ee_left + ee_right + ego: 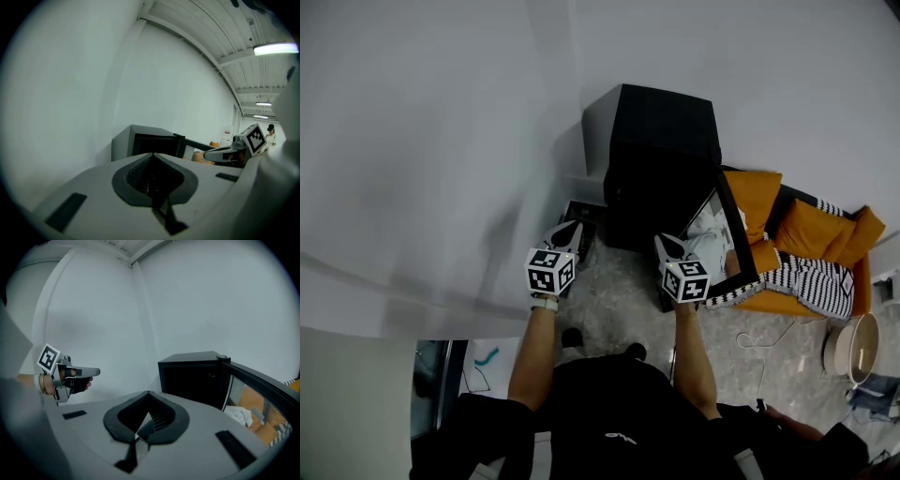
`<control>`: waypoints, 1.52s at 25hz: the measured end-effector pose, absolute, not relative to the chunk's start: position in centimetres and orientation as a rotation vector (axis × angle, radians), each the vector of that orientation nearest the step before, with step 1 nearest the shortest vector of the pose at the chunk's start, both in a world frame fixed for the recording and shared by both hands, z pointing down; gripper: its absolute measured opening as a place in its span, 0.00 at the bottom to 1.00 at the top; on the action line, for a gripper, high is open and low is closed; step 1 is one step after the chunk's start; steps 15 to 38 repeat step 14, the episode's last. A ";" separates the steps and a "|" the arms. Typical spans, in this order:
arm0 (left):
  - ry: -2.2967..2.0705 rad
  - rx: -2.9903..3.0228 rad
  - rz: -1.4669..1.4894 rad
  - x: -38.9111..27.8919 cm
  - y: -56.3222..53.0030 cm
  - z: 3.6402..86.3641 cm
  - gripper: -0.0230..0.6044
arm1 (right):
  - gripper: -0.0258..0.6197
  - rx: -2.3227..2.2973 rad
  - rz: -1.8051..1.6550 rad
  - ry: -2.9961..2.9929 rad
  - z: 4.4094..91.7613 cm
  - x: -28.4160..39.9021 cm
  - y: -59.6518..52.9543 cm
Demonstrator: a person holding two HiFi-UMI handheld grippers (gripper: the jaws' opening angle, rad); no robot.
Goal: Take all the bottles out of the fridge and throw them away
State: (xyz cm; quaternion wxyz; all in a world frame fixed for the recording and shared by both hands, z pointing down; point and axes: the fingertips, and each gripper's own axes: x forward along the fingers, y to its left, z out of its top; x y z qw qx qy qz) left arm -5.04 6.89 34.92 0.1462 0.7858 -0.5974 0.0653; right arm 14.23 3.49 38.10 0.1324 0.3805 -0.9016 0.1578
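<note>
A black mini fridge (661, 169) stands on the floor against the white wall, its door (733, 239) swung open to the right. The inside is dark and I see no bottles in any view. Both grippers hover side by side in front of it, apart from it. My left gripper (571, 228) is shut with nothing in it; in its own view the jaws meet at a point (152, 154) below the fridge (150, 143). My right gripper (660, 241) is also shut and empty, its tips (148, 393) aimed left of the fridge (192, 376) and door (255, 383).
An orange sofa (811, 234) with a striped blanket (797, 277) sits right of the open door. A round pale bin (851, 347) stands at the far right. A white cable (769, 337) lies on the floor. A white cloth (708, 230) shows behind the door.
</note>
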 end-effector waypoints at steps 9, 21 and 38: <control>-1.724 2.268 0.188 -4.3 6.7 34.4 0.03 | 0.05 1.094 0.448 -2.629 37.6 14.6 3.2; -1.720 2.273 0.191 -4.4 6.3 34.4 0.03 | 0.05 1.091 0.440 -2.635 37.5 14.2 3.0; -1.720 2.273 0.191 -4.4 6.3 34.4 0.03 | 0.05 1.091 0.440 -2.635 37.5 14.2 3.0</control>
